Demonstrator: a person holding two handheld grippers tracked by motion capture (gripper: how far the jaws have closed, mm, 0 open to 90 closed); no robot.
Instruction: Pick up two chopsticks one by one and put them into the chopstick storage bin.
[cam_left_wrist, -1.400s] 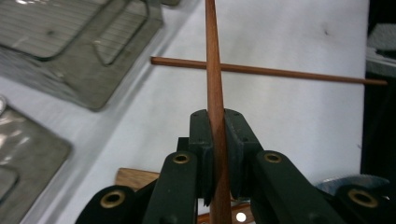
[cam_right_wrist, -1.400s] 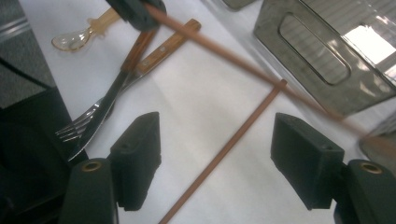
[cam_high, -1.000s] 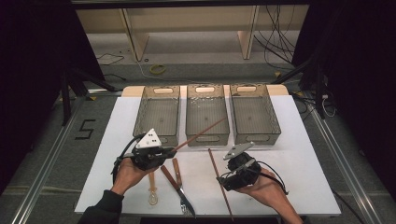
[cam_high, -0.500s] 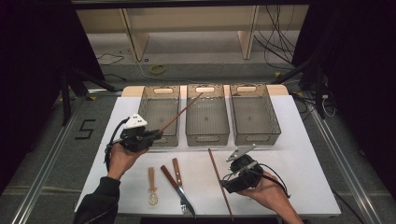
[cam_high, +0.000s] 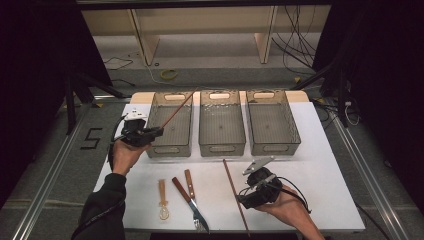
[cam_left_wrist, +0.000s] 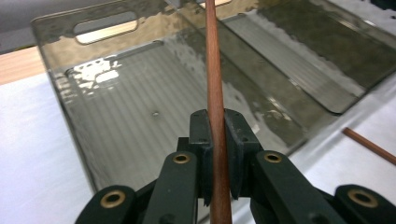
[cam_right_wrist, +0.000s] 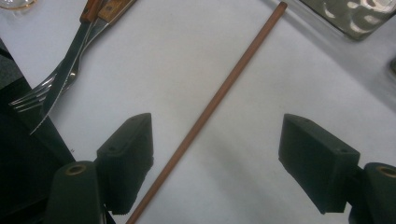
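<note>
**A:** Status on the left gripper (cam_high: 156, 132)?

**B:** Jaws clamped on a brown chopstick (cam_high: 176, 110). In the left gripper view the stick (cam_left_wrist: 215, 93) runs straight up between the two pads, both pressing on it. It's in the air, over the leftmost grey bin (cam_high: 170, 125), slanting from the bin's near left corner toward its far right corner, tip near the far rim.

**A:** Stick touching the bin?

**B:** Can't tell. The far tip is close to the rim by the handle slot, but contact isn't clear.

**A:** Right gripper (cam_high: 250, 192)?

**B:** Jaws wide apart, holding nothing. It sits near the front edge of the white worktop (cam_high: 325, 175), right of centre. In the right gripper view the second chopstick (cam_right_wrist: 215, 102) lies flat on the worktop, crossing diagonally through the gap between the jaws; neither pad touches it.

**A:** Where's that second stick overall?

**B:** From the high view it (cam_high: 235, 195) runs from just in front of the middle bin (cam_high: 222, 125) back to the front edge, just left of the right gripper.

**A:** Anything else on the worktop?

**B:** A fork (cam_high: 192, 202) and a knife (cam_high: 181, 192) with wooden handles, crossed, left of the lying stick near the front edge. A small spoon (cam_high: 163, 200) just left of them. Third bin (cam_high: 272, 122) on the right, beside the middle one.
</note>
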